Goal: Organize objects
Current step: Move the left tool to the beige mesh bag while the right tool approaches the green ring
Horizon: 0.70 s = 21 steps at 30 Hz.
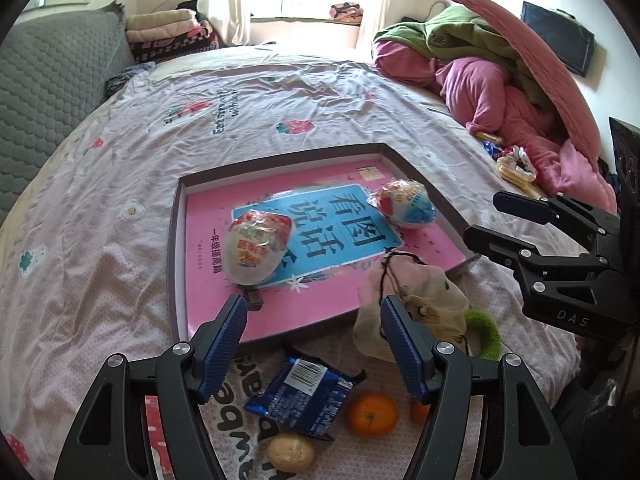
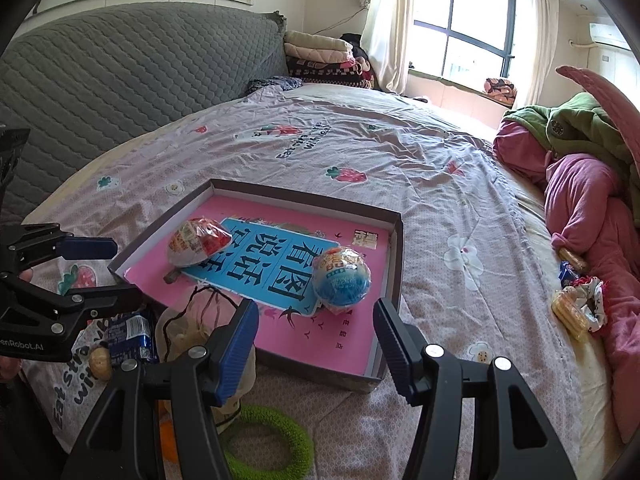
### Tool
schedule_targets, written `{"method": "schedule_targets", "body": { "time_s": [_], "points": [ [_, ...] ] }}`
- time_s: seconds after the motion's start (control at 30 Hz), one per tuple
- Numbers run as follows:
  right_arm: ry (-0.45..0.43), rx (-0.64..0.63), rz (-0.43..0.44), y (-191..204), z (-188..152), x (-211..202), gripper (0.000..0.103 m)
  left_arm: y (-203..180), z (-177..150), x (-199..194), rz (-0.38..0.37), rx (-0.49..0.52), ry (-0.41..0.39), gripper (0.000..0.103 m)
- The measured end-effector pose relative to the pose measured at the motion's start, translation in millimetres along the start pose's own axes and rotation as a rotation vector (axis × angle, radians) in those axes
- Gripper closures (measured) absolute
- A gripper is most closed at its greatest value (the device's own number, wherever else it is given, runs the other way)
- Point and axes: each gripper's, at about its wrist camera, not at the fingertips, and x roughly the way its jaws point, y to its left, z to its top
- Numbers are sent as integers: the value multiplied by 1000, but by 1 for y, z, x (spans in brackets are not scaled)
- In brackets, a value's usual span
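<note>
1. The bed (image 2: 420, 184) beyond the shallow box (image 2: 394, 256) lies bare of objects up to the grey headboard (image 2: 120, 80); wide passage there.
2. Inside the box, a red-white wrapped egg (image 1: 256, 246) and a blue wrapped egg (image 2: 342, 280) stand well apart; the pink book cover (image 1: 312, 304) between them is free.
3. The box's low wall rims every side.
4. The near edge is crowded: cloth drawstring pouch (image 1: 416, 300) against the box corner, green ring (image 2: 266, 444), blue snack packet (image 1: 300, 396), orange (image 1: 372, 414), walnut (image 1: 290, 452).
5. A heap of pink and green bedding (image 2: 580, 200) with biscuit packets (image 2: 568, 312) blocks one side.
6. The left tool (image 1: 312, 312) and right tool (image 2: 316, 316) hang close side by side, both open and empty.
</note>
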Motion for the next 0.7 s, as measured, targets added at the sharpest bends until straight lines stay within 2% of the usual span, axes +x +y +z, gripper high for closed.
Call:
{"method": "schedule_targets", "body": {
  "time_s": [0.7],
  "points": [
    [41, -46, 24, -2, -20, -9, 44, -14, -1, 16, 17, 29, 59, 32]
  ]
}}
